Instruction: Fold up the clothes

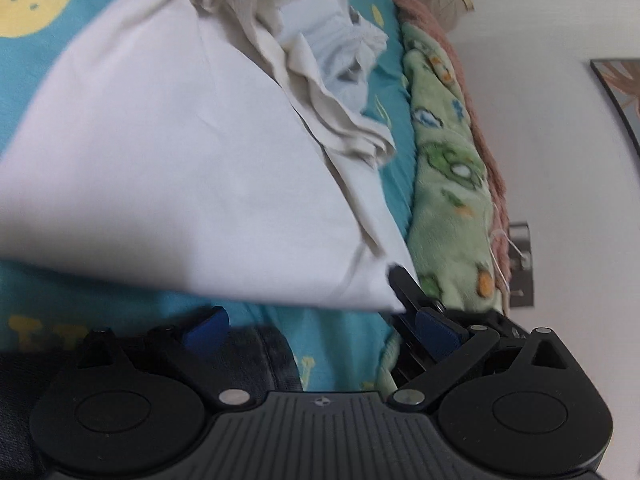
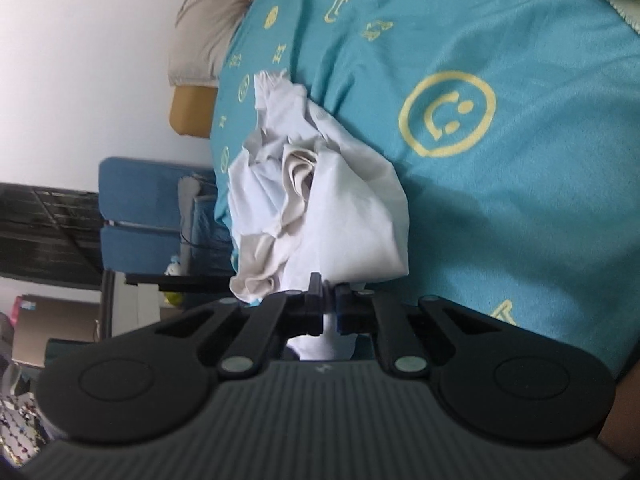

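A white garment (image 1: 168,152) hangs stretched over the blue bed sheet (image 1: 344,344), bunched at its far end. My left gripper (image 1: 312,316) stands wide open; the garment's near corner lies against the right finger (image 1: 404,284), and the left finger (image 1: 208,326) is clear of the cloth. In the right wrist view the same garment (image 2: 320,200) hangs crumpled in front of the camera. My right gripper (image 2: 329,304) is shut on its lower edge, and white cloth shows below the closed fingers.
A green patterned fleece blanket (image 1: 448,184) and a pink one (image 1: 440,32) lie along the bed's edge by the white wall (image 1: 560,160). A dark denim item (image 1: 256,360) sits near the left gripper. A blue chair (image 2: 148,216), a pillow (image 2: 204,40) and floor clutter are beside the bed.
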